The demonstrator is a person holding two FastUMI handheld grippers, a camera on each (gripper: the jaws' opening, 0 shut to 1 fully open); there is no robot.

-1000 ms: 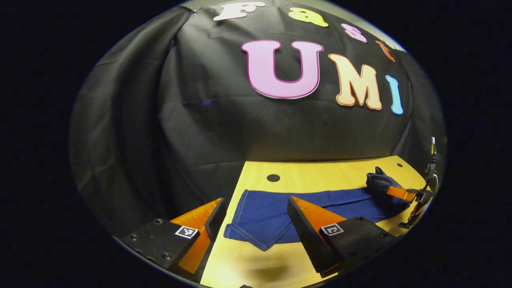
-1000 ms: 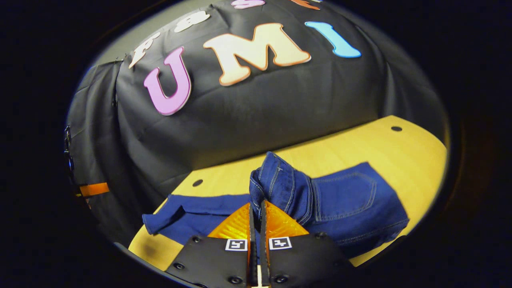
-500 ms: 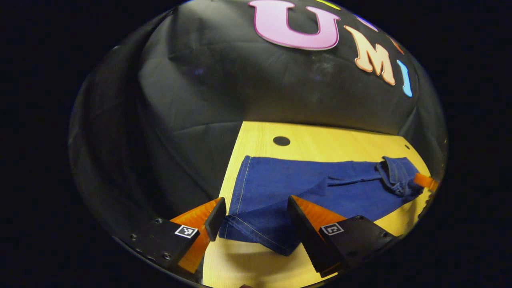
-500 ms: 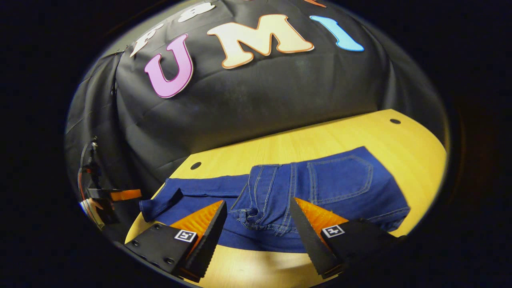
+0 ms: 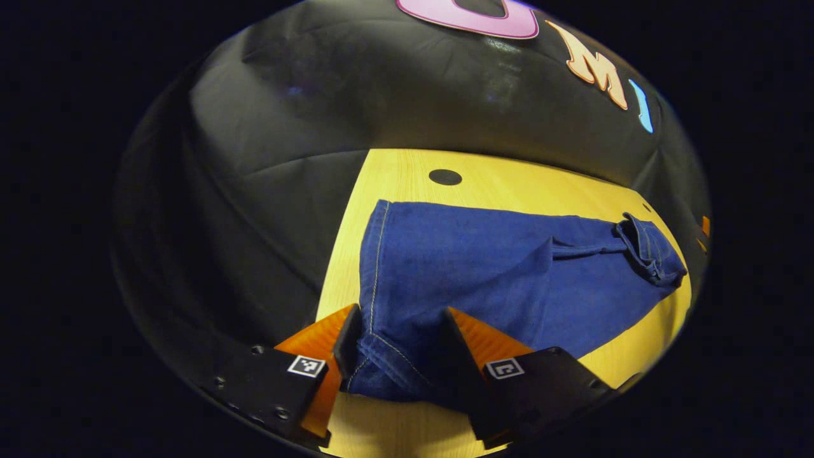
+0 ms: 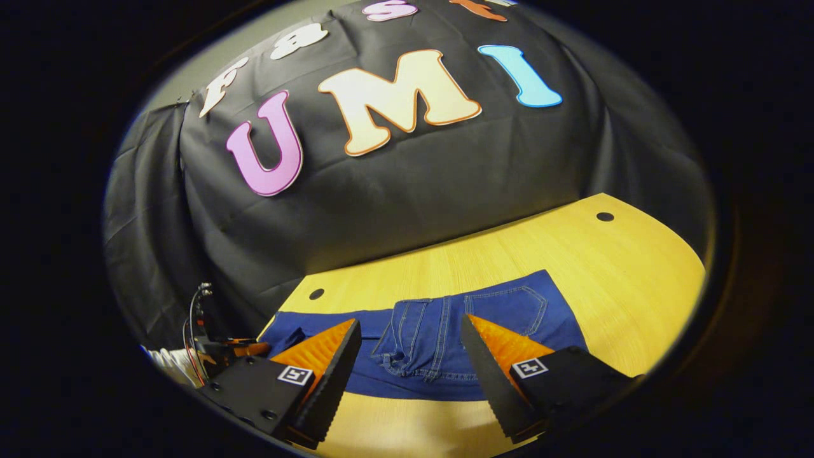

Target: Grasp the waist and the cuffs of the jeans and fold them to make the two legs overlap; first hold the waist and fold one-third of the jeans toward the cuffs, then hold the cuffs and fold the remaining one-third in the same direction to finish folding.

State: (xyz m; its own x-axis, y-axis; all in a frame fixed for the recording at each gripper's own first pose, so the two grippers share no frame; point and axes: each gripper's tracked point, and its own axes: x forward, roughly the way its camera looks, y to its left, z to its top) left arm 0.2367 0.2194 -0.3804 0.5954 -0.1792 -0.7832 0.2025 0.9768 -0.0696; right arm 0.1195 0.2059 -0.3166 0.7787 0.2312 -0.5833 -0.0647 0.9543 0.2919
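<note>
Both grippers' fingers spread: left gripper (image 5: 399, 331) straddling jeans (image 5: 502, 267) cuffs, right gripper (image 6: 410, 343) above waist.

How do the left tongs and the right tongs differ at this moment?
The left tongs straddle the cuff end of the jeans, cloth between their fingers; the right tongs hang above the folded waist, nothing between theirs. Left sits low at the table; right is raised. Both are open.
</note>
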